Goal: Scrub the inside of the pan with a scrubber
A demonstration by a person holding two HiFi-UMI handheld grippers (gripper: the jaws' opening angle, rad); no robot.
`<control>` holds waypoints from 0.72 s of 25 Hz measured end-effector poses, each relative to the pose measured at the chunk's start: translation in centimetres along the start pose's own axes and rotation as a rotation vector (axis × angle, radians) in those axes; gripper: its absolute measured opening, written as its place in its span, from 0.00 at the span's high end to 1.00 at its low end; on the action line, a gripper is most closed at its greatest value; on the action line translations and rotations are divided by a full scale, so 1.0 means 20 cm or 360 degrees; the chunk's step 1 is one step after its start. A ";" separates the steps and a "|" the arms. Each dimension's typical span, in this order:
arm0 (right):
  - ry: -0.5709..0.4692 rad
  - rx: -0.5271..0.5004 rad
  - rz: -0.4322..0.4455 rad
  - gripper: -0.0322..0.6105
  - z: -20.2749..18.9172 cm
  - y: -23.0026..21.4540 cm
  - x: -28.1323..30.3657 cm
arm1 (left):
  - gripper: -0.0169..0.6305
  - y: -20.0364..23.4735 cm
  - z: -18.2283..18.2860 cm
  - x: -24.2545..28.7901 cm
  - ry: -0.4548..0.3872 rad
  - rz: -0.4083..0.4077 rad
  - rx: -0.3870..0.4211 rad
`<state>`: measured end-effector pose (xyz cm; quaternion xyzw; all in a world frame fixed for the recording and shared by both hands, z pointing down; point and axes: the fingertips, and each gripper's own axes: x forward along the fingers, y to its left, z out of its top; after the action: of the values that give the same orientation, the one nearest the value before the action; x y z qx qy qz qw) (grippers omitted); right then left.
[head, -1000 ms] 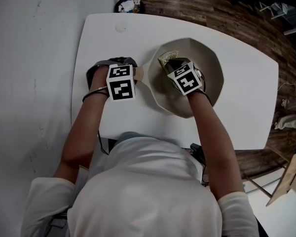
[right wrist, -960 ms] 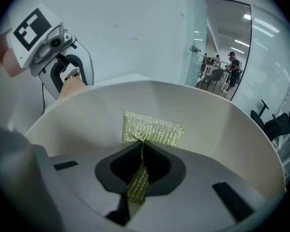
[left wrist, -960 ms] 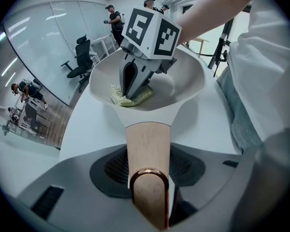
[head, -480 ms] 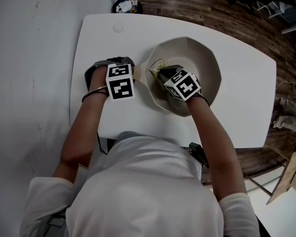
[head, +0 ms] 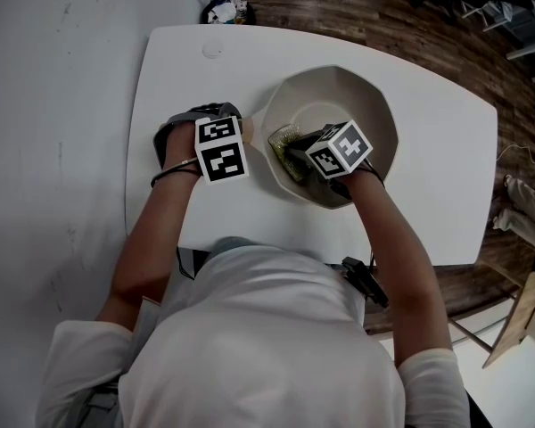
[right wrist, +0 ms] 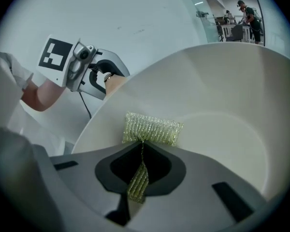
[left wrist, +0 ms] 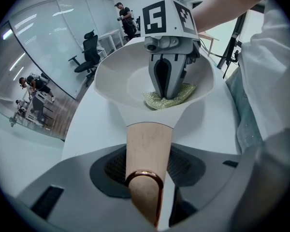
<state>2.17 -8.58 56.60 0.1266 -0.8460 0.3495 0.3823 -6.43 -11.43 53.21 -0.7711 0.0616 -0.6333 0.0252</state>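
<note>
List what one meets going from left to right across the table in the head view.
Left tool → wooden pan handle → yellow-green scrubber → right tool → right rim of the pan.

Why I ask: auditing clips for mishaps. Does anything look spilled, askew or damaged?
Nothing stands out. The left gripper clamps the handle, the right gripper presses the scrubber against the inner wall of the pan; no spill, no damage.
</note>
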 end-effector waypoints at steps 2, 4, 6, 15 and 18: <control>0.0055 0.0002 0.0050 0.91 -0.04 0.02 -0.01 | 0.66 0.00 0.00 0.00 0.0005 -0.0005 -0.0002; 0.0108 0.0018 0.0092 0.91 -0.09 0.04 -0.02 | 0.66 0.00 0.00 0.00 0.0006 -0.0009 -0.0002; 0.0161 0.0038 0.0119 0.91 -0.13 0.05 -0.03 | 0.66 0.00 0.00 0.00 0.0007 -0.0011 -0.0003; 0.0447 0.0113 0.0200 0.91 -0.33 0.06 -0.13 | 0.67 0.00 0.00 0.00 0.0013 -0.0011 -0.0007; 0.0621 0.0049 0.0144 0.91 -0.40 0.05 -0.17 | 0.66 0.00 0.00 0.00 0.0015 -0.0015 -0.0008</control>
<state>8.40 -2.61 57.32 0.0241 -0.7552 0.3972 0.5209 -6.44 -11.38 53.27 -0.7685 0.0597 -0.6368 0.0199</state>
